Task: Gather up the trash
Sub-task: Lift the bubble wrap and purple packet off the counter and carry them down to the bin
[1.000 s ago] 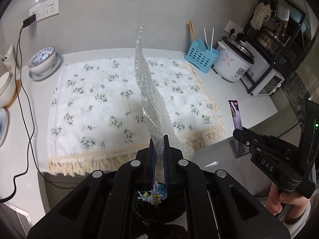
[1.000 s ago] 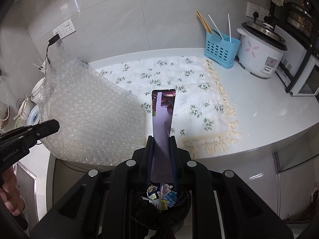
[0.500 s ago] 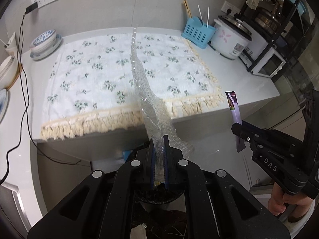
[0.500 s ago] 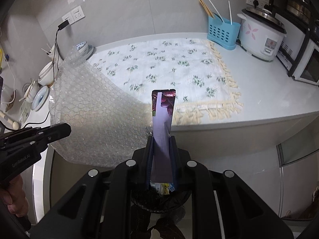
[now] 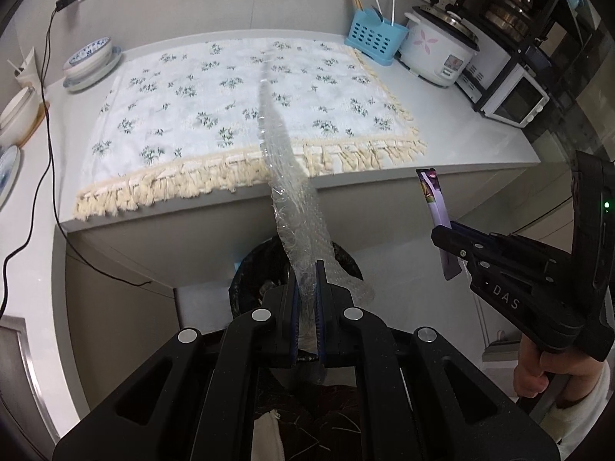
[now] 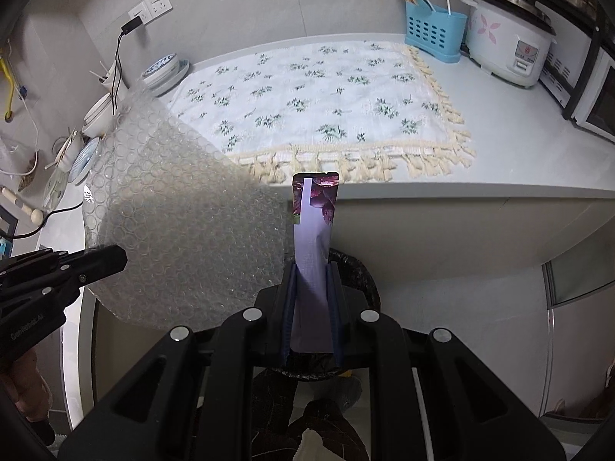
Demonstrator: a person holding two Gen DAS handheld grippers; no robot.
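My left gripper (image 5: 306, 272) is shut on a clear sheet of bubble wrap (image 5: 286, 176), seen edge-on and rising upward; in the right wrist view the bubble wrap (image 6: 180, 226) spreads wide from the left gripper (image 6: 115, 259). My right gripper (image 6: 311, 269) is shut on a purple snack wrapper (image 6: 313, 223), which stands upright; the same wrapper (image 5: 436, 203) shows in the left wrist view, pinched by the right gripper (image 5: 442, 236). A black-lined trash bin (image 5: 250, 269) sits on the floor below both grippers, its rim (image 6: 357, 269) partly hidden by the fingers.
A white counter (image 5: 461, 123) carries a floral fringed cloth (image 5: 230, 107), a blue utensil basket (image 5: 374, 36), a rice cooker (image 5: 442, 50), a small oven (image 5: 515, 96) and stacked bowls (image 5: 90, 61). A black cable (image 5: 48, 123) hangs at left. A person's hand (image 5: 538, 368) grips the right tool.
Both grippers have pulled back from the counter and sunk lower, still holding their pieces. The counter edge now lies ahead and the trash bin shows beneath the fingers.
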